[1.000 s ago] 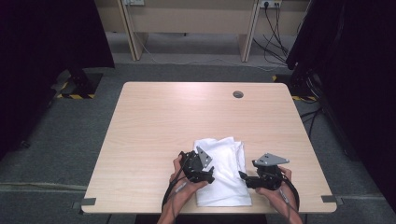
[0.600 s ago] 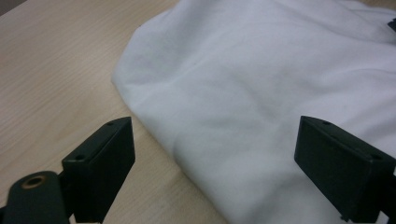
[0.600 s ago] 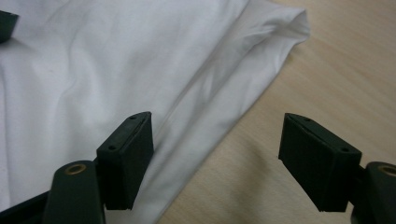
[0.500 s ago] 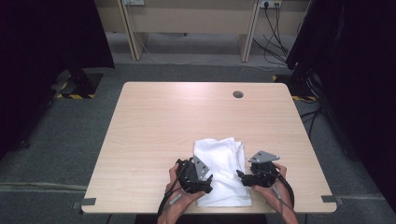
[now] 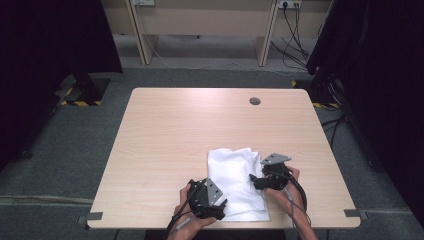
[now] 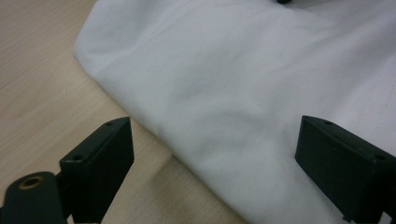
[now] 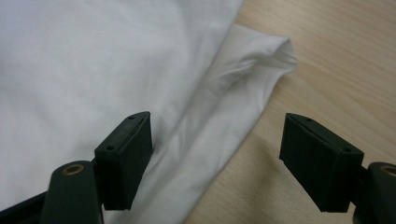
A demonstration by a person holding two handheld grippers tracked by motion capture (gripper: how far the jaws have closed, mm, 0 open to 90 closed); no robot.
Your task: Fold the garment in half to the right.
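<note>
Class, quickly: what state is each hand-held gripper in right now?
Left hand-held gripper: open, holding nothing, jaws astride the cloth's edge.
Right hand-held gripper: open, holding nothing, over the cloth's edge.

white cloth, pale wood-grain table

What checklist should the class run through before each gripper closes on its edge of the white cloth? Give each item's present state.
1. Left gripper open: ok, jaws stand wide apart.
2. Right gripper open: ok, jaws stand wide apart.
3. Cloth edge between the left jaws: ok, the white cloth edge crosses the gap in the left gripper view.
4. Cloth edge between the right jaws: ok, the folded edge runs through the gap in the right gripper view.
5. Jaws low enough to catch the fabric: cannot tell.
6. Bare table beyond the cloth for spreading or folding: ok.
</note>
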